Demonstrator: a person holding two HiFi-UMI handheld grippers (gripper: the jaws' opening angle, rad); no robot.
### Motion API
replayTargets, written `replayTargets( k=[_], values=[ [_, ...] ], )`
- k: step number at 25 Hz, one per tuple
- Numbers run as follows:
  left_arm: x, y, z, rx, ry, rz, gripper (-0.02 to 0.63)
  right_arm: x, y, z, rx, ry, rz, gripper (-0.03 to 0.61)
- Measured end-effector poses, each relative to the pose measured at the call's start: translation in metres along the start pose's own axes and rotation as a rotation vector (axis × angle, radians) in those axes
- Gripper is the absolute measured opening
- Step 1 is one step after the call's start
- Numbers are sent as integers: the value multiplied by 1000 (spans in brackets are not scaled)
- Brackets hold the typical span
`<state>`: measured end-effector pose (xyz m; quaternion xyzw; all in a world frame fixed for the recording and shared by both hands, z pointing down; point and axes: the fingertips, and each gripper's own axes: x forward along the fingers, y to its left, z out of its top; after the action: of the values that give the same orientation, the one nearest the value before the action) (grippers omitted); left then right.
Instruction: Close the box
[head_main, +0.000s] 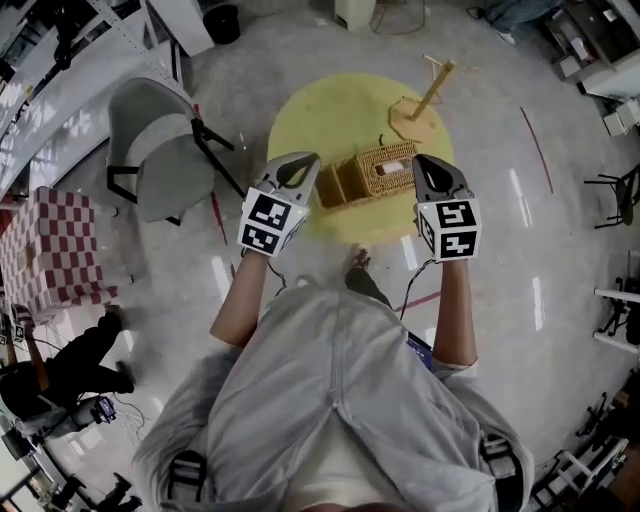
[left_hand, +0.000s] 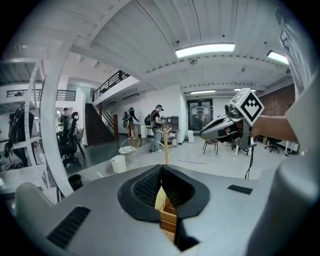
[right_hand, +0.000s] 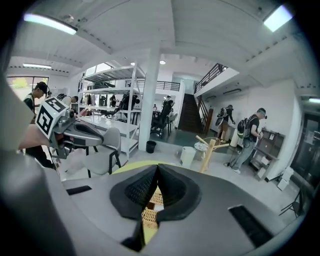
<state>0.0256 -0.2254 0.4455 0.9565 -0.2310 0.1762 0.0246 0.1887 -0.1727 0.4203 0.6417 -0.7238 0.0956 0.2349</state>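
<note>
While the brown woven wicker box (head_main: 385, 170) is lying open, the left gripper (head_main: 303, 160) and right gripper (head_main: 426, 162) are hovering beside it, closed and empty.

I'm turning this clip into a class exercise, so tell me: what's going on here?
A person holds a gripper in each hand over a woven box on a round yellow table. The left gripper is by the box's left end, and the right gripper is by its right end. Both are shut with nothing in them. Neither seems to touch the box, which looks open.
</note>
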Motion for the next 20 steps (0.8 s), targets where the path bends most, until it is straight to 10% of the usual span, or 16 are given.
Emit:
replayTargets(
  k=[20],
  values=[
    [-54, -16, 67, 154, -137, -11, 29, -76, 31, 48, -59, -124, -61, 23]
  ],
)
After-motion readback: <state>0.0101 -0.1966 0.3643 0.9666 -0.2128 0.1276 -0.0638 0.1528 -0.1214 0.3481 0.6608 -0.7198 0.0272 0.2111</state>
